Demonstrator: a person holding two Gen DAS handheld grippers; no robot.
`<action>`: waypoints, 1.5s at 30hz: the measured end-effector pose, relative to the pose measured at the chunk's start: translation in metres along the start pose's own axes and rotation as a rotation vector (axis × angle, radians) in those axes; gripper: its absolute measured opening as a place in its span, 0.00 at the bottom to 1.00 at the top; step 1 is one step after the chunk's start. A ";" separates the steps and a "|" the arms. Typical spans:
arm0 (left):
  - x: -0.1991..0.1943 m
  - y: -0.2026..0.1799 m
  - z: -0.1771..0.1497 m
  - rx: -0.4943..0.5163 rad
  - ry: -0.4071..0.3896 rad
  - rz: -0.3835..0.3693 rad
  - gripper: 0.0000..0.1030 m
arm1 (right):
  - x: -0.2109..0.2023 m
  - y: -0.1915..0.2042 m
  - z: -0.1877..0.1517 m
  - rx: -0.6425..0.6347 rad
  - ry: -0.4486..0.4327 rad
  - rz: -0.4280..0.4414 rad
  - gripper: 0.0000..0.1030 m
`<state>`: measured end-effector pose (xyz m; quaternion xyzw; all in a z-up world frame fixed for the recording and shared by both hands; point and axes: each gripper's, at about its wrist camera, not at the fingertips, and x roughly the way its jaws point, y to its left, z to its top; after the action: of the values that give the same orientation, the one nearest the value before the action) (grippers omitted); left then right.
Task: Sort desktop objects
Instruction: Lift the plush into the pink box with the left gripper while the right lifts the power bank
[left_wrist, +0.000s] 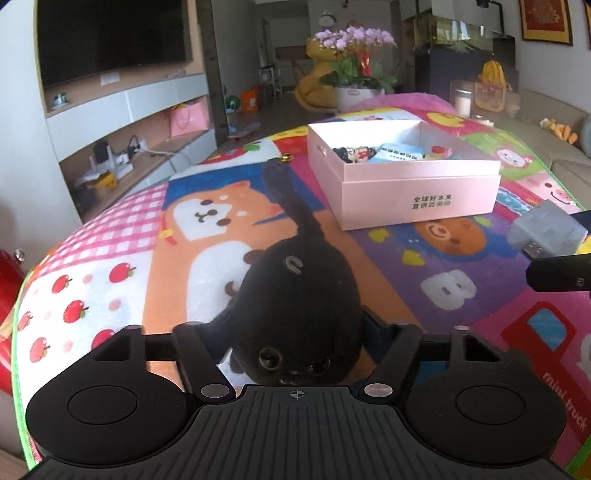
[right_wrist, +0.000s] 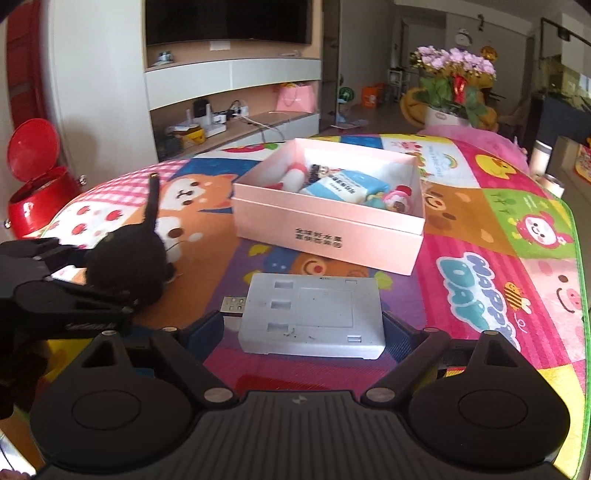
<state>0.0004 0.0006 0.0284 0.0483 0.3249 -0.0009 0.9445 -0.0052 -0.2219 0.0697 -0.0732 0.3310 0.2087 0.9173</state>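
2 grips are in play, and either could fail before the pink box (right_wrist: 328, 236). The black plush cat (left_wrist: 295, 295) is soft and round — squeezed near its head, with the long tail (left_wrist: 291, 199) trailing toward 12 o'clock, it could squirm out of the left gripper (left_wrist: 295, 332), or the tail could catch on the box rim. The grey USB charger (right_wrist: 314, 314) is flat and slick; held by its side edges, it may tilt or slide free, its plug jutting to 9 o'clock.

The left gripper's jaws are drawn in to a middling width and press the cat's body on both sides. The right gripper (right_wrist: 303, 325) stands wide, its jaws against the charger's 2 sides — it looks held, just above the colourful play mat (right_wrist: 517, 258). From the right wrist, the box sits at 12 o'clock, already holding several small toys.
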 end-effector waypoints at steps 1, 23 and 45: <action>-0.003 0.002 -0.001 -0.008 0.000 -0.013 0.70 | -0.003 0.002 0.000 -0.005 -0.004 0.005 0.87; -0.062 0.014 0.134 -0.012 -0.377 -0.145 0.69 | -0.094 -0.046 0.036 0.110 -0.353 -0.152 0.88; 0.043 -0.005 0.078 -0.075 -0.140 -0.226 0.95 | -0.038 -0.074 0.044 0.160 -0.235 -0.203 0.88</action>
<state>0.0825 -0.0099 0.0629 -0.0239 0.2616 -0.0985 0.9598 0.0258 -0.2897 0.1280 -0.0080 0.2278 0.0949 0.9690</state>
